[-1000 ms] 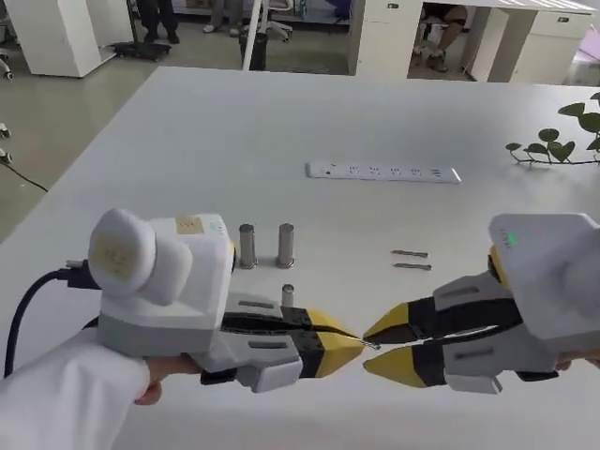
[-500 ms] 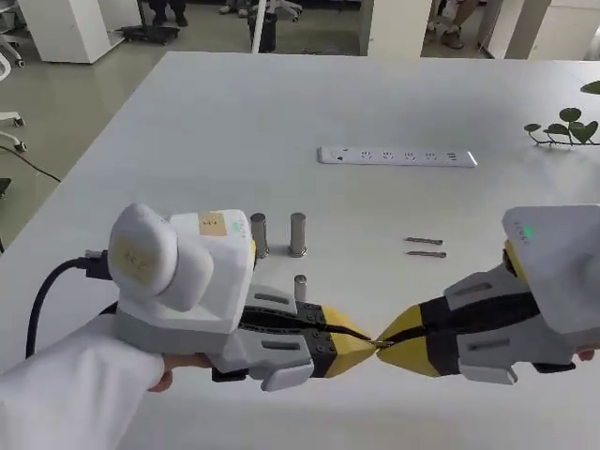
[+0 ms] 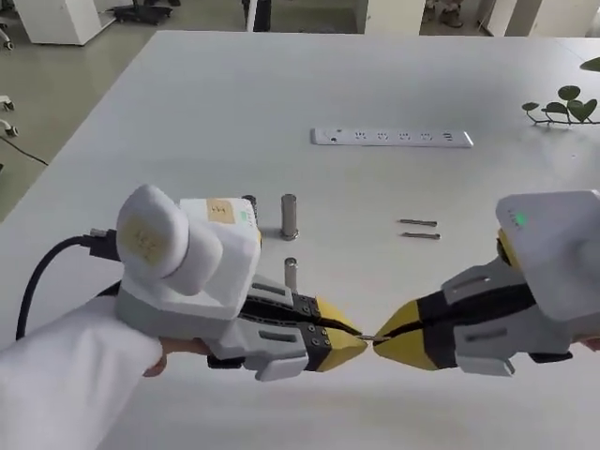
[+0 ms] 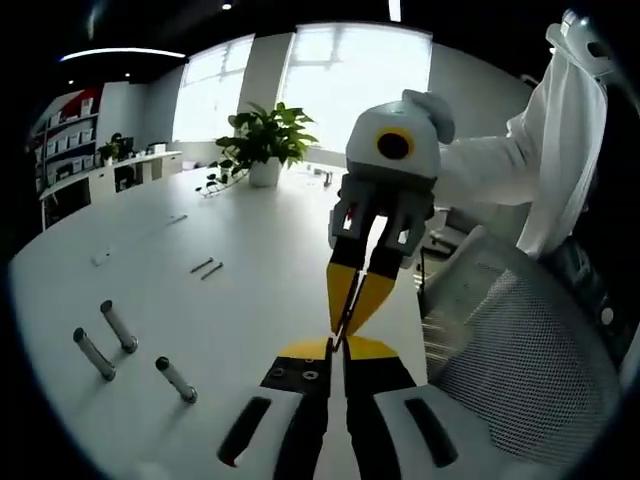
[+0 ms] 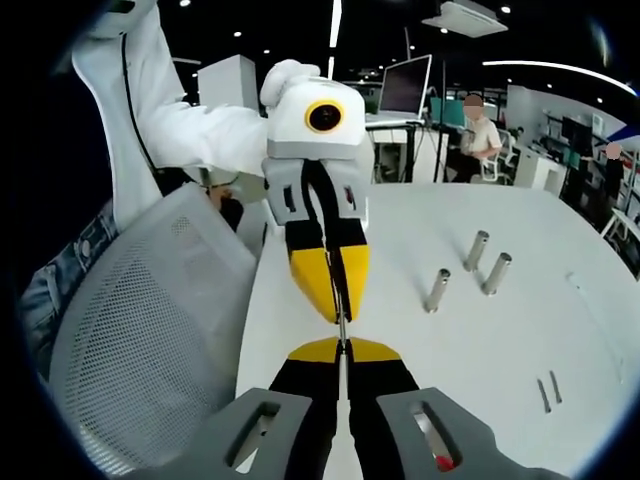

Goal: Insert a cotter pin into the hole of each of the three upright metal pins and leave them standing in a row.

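Three upright metal pins stand on the white table: one at the back, one partly behind my left gripper's body, one nearer. My left gripper and right gripper meet tip to tip above the table's front. Both are shut on a thin cotter pin that bridges their tips. In the right gripper view the cotter pin runs from the left gripper's yellow tips into my right gripper. In the left gripper view, my left gripper faces the right one.
Two loose cotter pins lie side by side right of the metal pins. A white power strip lies further back, and a plant sprig at the far right edge. A mesh chair stands at the table's near side.
My right gripper was open a second ago with its tips at the cotter pin held by the left; it has since shut on that pin. The head camera has shifted a little.
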The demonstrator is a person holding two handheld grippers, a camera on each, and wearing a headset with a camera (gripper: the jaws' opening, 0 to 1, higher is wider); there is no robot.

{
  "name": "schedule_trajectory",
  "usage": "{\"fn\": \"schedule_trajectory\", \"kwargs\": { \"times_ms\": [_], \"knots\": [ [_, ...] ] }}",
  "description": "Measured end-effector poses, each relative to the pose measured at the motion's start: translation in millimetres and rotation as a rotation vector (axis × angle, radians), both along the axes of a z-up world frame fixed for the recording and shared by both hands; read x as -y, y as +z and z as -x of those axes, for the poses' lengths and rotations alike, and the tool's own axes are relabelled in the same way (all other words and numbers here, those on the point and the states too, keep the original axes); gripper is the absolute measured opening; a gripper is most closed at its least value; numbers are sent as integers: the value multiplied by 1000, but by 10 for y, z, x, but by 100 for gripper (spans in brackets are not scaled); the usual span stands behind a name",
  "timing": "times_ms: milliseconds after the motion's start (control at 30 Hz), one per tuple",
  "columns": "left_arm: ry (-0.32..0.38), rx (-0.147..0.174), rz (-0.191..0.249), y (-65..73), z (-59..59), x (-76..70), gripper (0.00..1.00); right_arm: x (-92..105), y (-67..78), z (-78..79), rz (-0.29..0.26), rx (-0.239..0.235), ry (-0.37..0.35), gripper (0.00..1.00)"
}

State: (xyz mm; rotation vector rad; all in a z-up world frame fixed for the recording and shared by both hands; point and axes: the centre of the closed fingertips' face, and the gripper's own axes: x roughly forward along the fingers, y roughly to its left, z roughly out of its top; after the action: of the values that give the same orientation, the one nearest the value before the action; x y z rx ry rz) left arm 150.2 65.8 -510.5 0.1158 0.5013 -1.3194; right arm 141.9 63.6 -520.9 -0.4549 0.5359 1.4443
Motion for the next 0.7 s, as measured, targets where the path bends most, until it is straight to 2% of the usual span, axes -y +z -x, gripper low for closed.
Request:
{"fn": "schedule_trajectory", "kwargs": {
  "times_ms": [167, 267, 367, 467, 600, 700],
  "knots": [
    [8, 16, -12, -52, -17, -41, 2, 7, -9, -29, -2, 7, -8, 0],
    [50, -3, 13, -84, -59, -76, 9, -10, -58, -76, 7, 5, -24, 0],
    [85, -3, 18, -130, -101, -124, 18, -31, -96, -125, 17, 5, -35, 0],
    [175, 11, 14, -163, -236, -244, 30, -51, -128, -231, 35, 17, -58, 0],
    [284, 30, -13, -235, -445, -493, 35, -10, -177, -389, 97, 48, -83, 0],
    [316, 40, -30, -279, -534, -608, 38, 4, -186, -471, 111, 54, -98, 0]
  ]
}}
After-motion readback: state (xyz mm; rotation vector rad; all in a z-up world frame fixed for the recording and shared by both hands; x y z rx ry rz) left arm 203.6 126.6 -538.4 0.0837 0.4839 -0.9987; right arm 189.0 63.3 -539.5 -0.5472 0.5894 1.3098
